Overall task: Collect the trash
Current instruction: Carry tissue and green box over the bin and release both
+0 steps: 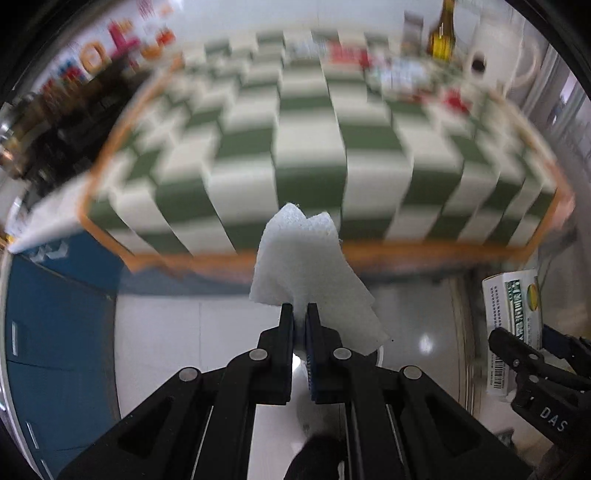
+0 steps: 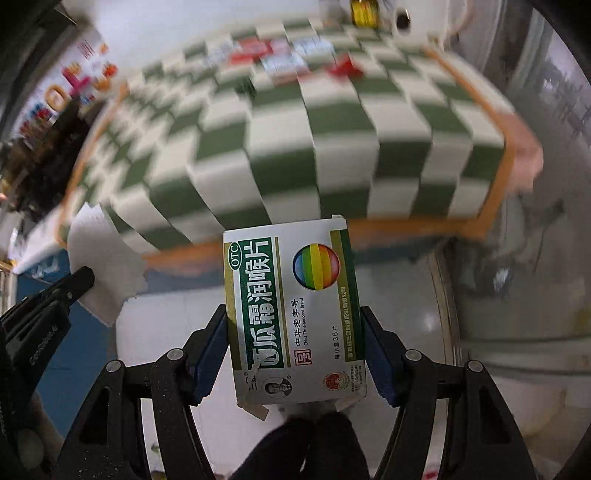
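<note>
My left gripper [image 1: 300,308] is shut on a crumpled white paper tissue [image 1: 306,258], which sticks up past its fingertips over the white floor beside the table's near edge. My right gripper [image 2: 293,314] is shut on a white and green medicine box [image 2: 291,306] with a rainbow ball printed on it; both blue pads press on the box's long sides. In the left wrist view the same box [image 1: 511,321] and the right gripper [image 1: 517,350] show at the far right. The right wrist view has the tissue [image 2: 103,258] and the left gripper [image 2: 79,280] at its left edge.
A table with a green and white checked cloth [image 1: 314,147] and an orange rim [image 1: 424,254] fills the upper view. Blurred packets, a bottle [image 1: 443,33] and a white mug [image 1: 491,62] stand at its far end. A blue panel [image 1: 55,350] lies at the left, with glossy white floor [image 1: 184,332] below.
</note>
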The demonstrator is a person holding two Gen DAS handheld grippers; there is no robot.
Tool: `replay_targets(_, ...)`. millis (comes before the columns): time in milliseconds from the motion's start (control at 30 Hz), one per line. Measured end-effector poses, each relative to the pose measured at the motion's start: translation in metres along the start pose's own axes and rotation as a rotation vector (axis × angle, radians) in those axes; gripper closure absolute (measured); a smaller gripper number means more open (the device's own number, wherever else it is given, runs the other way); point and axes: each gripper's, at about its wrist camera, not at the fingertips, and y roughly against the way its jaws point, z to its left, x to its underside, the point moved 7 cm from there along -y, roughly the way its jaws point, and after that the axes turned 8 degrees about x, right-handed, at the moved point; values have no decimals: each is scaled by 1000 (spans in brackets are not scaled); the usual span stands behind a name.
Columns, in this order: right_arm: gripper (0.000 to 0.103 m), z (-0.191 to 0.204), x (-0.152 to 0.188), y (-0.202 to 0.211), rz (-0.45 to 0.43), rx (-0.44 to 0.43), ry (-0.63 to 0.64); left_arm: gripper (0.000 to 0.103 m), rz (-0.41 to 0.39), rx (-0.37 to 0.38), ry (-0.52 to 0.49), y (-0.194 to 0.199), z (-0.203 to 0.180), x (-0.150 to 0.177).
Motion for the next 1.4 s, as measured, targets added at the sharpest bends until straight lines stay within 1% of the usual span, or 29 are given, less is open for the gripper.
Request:
replay_targets(100, 34, -11, 28, -59, 62, 23, -8, 100, 114, 11, 9, -78, -5, 30)
replay_targets(200, 34, -22, 63, -137, 147, 38, -23, 100, 198, 29, 29, -145, -9, 57)
replay_targets(233, 34, -24, 72, -158, 167, 38, -24, 100, 225, 30, 33, -169, -10, 67)
replay_targets(300, 34, -28, 89, -204, 205, 53, -19, 100, 286, 63, 52, -213, -13, 85)
replay_targets(333, 34, -30, 101, -233, 231, 57, -14, 100, 320, 74, 61, -239, -14, 95)
replay_targets(400, 34, -33, 114, -269, 258, 59, -10, 99, 377, 106, 70, -279, -18, 112)
replay_targets(433, 34, -35, 123, -294, 274, 63, -2, 99, 397, 119, 77, -293, -20, 119)
replay_targets(500, 34, -37, 135, -325, 300, 58, -4, 99, 458, 151, 95, -329, -24, 135)
replay_targets(567, 34, -39, 147, -360, 331, 55, -1, 99, 490, 164, 104, -351, -26, 142)
replay_targets(633, 34, -39, 156, -386, 352, 53, 2, 99, 514, 163, 103, -372, -29, 149)
replay_targets(733, 34, -38, 169, -420, 388, 47, 7, 99, 539, 167, 96, -390, -32, 154)
replay_targets(800, 34, -34, 172, -434, 401, 46, 16, 99, 549, 165, 91, -398, -35, 156)
replay_targets(900, 34, -29, 177, -454, 417, 44, 28, 96, 549, 161, 89, -399, -31, 160)
replay_targets(1000, 33, -25, 182, -468, 436, 29, 37, 93, 539, 187, 120, -396, -24, 159)
replay_targets(1067, 32, -22, 185, -474, 458, 6, 42, 81, 530, 180, 137, -395, -17, 160)
replay_targets(1100, 32, -19, 187, -477, 471, -3, 46, 59, 521, 175, 138, -394, -11, 160)
replay_targets(1133, 32, -15, 188, -477, 477, -10, 47, 32, 510, 166, 143, -392, -7, 160)
replay_targets(1167, 32, -13, 189, -478, 481, -17, 51, 22, 494, 159, 146, -391, 0, 159)
replay_targets(1200, 26, -11, 191, -478, 485, -20, 58, 16, 475, 146, 148, -387, 4, 158)
replay_targets(1233, 18, -10, 191, -478, 483, -15, 65, 15, 464, 127, 149, -383, 9, 158)
replay_targets(1267, 2, -9, 192, -477, 478, -7, 72, 13, 456, 117, 150, -383, 13, 158)
replay_targets(1300, 0, -8, 192, -475, 473, -5, 78, 6, 444, 99, 148, -379, 18, 158)
replay_targets(1333, 0, -8, 193, -474, 471, -4, 82, 2, 431, 77, 141, -376, 21, 158)
replay_targets(1400, 0, -8, 194, -468, 465, 8, 85, 2, 416, 53, 132, -369, 25, 160)
